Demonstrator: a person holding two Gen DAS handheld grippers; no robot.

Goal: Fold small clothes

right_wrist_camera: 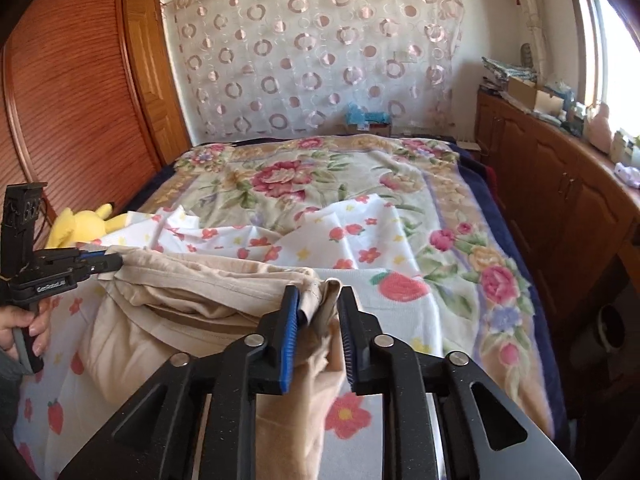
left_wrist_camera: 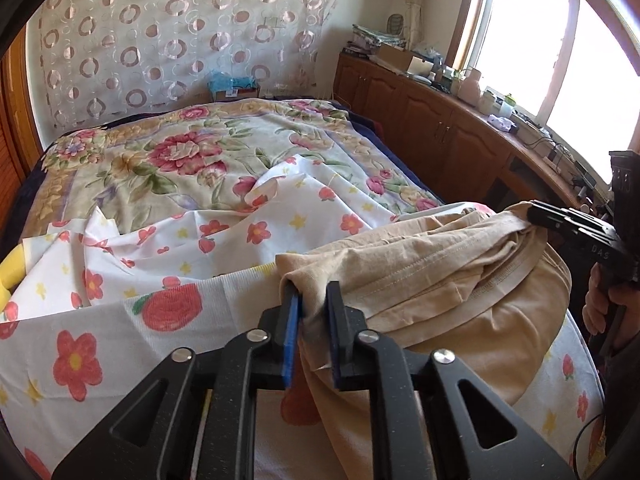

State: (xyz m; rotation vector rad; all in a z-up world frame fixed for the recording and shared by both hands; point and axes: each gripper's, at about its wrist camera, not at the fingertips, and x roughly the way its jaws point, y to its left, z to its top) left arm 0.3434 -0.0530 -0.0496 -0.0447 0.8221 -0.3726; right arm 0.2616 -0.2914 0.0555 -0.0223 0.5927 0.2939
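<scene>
A small beige garment (left_wrist_camera: 440,280) hangs stretched between both grippers above the bed; it also shows in the right wrist view (right_wrist_camera: 180,304). My left gripper (left_wrist_camera: 312,300) is shut on one upper corner of it, cloth bunched between the blue pads. My right gripper (right_wrist_camera: 318,304) is shut on the other corner. The right gripper (left_wrist_camera: 540,216) shows at the right of the left wrist view, the left gripper (right_wrist_camera: 116,262) at the left of the right wrist view. The garment's lower part hangs down toward the white flowered sheet (left_wrist_camera: 120,320).
The bed carries a flowered blanket (right_wrist_camera: 300,184) under the crumpled white sheet (right_wrist_camera: 360,236). A yellow plush toy (right_wrist_camera: 84,224) lies at the left edge. A wooden wardrobe (right_wrist_camera: 72,100) stands left, a cluttered wooden cabinet (left_wrist_camera: 440,120) under the window right.
</scene>
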